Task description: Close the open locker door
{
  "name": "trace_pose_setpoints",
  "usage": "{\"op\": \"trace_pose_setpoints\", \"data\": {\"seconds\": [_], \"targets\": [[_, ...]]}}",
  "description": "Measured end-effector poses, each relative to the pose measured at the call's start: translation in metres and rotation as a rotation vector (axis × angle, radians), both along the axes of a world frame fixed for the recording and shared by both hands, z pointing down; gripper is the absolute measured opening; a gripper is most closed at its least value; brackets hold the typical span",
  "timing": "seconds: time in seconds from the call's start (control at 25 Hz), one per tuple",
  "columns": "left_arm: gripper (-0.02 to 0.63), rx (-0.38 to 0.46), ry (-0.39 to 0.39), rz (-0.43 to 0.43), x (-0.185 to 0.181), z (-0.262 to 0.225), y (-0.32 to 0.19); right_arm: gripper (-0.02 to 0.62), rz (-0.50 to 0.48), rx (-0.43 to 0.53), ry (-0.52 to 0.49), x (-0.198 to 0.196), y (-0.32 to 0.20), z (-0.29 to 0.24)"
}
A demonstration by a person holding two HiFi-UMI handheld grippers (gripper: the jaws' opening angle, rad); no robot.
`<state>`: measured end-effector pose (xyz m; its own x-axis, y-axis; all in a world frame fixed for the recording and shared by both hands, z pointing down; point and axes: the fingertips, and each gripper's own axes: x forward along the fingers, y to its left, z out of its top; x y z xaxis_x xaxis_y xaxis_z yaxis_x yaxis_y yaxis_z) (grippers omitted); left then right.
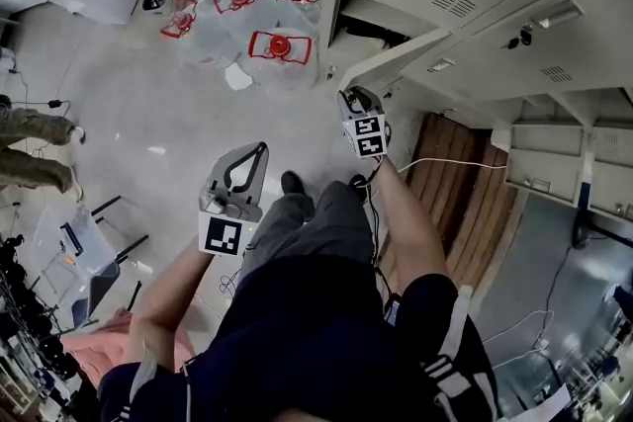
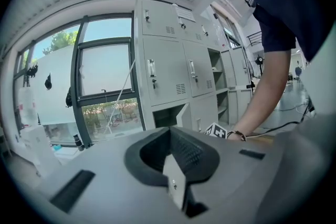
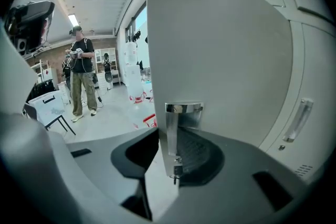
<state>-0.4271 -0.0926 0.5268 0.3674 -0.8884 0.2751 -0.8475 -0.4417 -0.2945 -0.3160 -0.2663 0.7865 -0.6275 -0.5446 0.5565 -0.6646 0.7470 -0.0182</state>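
Closest to you, your left gripper (image 1: pixel 259 153) hangs idle by your thigh. Its tongs are pressed together on nothing, so it cannot catch the door if the other hand loses it.

Your right gripper (image 3: pixel 171 140) does all the work. Its tongs are narrow and, as far as the wide-angle view lets me judge, pinched on the thin free edge of the locker door (image 3: pixel 220 50), just under the metal latch (image 3: pixel 184 108). That door is on the bottom row and stands swung out toward you, with its compartment (image 1: pixel 361 27) gaping behind it.

The main risk is that grip. A slim sheet-metal edge gives the pads little to bite, and a quick push could let it slide out and leave the door half shut. Holding on too long is the opposite trap: your tips would be nipped between door and frame. A hard shove may also bounce the door back off the latch.

Farther off, the white cable (image 1: pixel 450 161) trails from your right arm and could snag as you reach.
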Motion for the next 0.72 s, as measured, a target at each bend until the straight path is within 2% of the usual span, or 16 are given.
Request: {"op": "trace_pose_setpoints", "data": {"seconds": [0.2, 0.72], "targets": [[0.005, -0.015, -0.011, 0.001, -0.012, 0.004, -0.013, 0.11, 0.035, 0.005, -0.008, -0.015, -0.017, 0.0], [0.005, -0.044, -0.044, -0.031, -0.022, 0.012, -0.074, 0.095, 0.017, 0.045, -0.016, -0.046, -0.069, -0.003]]}}
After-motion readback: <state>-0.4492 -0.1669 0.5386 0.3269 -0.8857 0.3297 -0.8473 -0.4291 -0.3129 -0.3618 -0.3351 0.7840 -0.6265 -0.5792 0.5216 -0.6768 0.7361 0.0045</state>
